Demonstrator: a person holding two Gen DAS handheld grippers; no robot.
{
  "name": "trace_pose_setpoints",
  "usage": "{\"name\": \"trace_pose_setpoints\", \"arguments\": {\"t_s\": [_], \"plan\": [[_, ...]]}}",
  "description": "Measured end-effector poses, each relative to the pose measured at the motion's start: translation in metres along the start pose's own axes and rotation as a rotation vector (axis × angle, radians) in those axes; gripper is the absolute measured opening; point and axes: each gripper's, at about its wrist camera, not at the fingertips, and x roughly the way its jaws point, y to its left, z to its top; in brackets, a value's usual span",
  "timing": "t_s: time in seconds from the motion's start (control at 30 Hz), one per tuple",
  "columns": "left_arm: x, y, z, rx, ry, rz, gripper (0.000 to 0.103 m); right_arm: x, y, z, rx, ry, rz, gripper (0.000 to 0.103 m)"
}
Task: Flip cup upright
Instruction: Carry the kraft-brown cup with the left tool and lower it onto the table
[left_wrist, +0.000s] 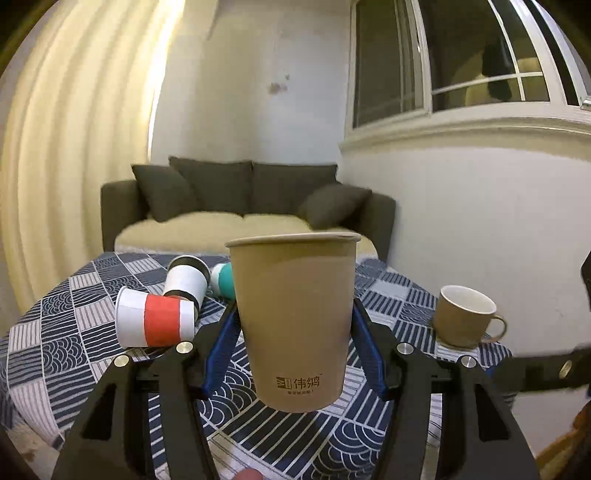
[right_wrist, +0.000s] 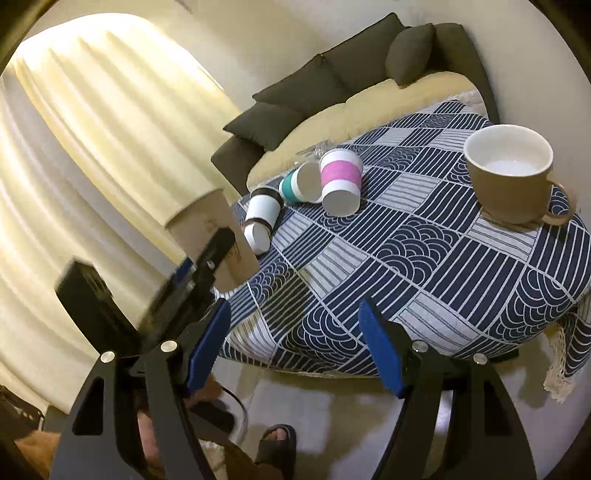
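Observation:
My left gripper (left_wrist: 293, 317) is shut on a tan paper cup (left_wrist: 295, 314) with brown printed characters. The cup is upright, mouth up, held just above the patterned tablecloth (left_wrist: 332, 443). In the right wrist view the same cup (right_wrist: 207, 225) shows at the left, gripped by the left gripper's black finger (right_wrist: 218, 247) near the table's left edge. My right gripper (right_wrist: 295, 332) is open and empty, over the table's near edge.
Several paper cups lie on their sides at the back: a red-banded one (left_wrist: 155, 321), a black-banded one (right_wrist: 260, 218), a teal one (right_wrist: 299, 184), a pink-banded one (right_wrist: 340, 181). A tan ceramic mug (right_wrist: 511, 173) stands upright at the right. A sofa (left_wrist: 243, 203) is behind.

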Motion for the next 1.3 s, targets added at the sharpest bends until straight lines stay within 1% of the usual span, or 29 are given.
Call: {"name": "trace_pose_setpoints", "arguments": {"t_s": [0.1,0.2,0.27,0.37,0.43,0.57,0.67,0.8,1.0,1.3], "plan": [[0.001,-0.001,-0.014,0.009,-0.039,0.065,0.057,-0.004,-0.004,0.003,0.010,-0.021,0.004,0.071],[0.002,-0.002,-0.028,0.012,-0.050,0.128,0.057,-0.007,-0.006,0.005,0.019,-0.038,0.030,0.071],[0.004,-0.003,-0.036,0.017,-0.062,0.156,0.057,-0.006,-0.006,0.006,0.020,-0.041,0.034,0.071],[0.011,-0.001,-0.044,0.007,-0.059,0.178,0.057,-0.003,-0.003,0.006,0.009,-0.036,0.031,0.071],[0.014,0.000,-0.048,0.013,-0.077,0.205,0.057,0.000,-0.002,0.006,0.002,-0.029,0.026,0.071],[0.017,-0.001,-0.055,0.052,-0.110,0.226,0.059,0.005,-0.003,0.005,0.004,-0.018,0.011,0.071],[0.024,0.002,-0.061,0.043,-0.095,0.224,0.059,0.010,-0.002,0.005,0.000,-0.008,0.000,0.071],[0.024,0.003,-0.068,0.051,-0.097,0.231,0.059,0.015,0.001,0.004,-0.007,0.006,-0.013,0.071],[0.026,0.003,-0.074,0.053,-0.087,0.221,0.059,0.022,0.003,0.004,-0.013,0.019,-0.025,0.071],[0.026,0.002,-0.076,0.061,-0.095,0.212,0.060,0.025,0.002,0.004,-0.015,0.022,-0.031,0.071]]}}
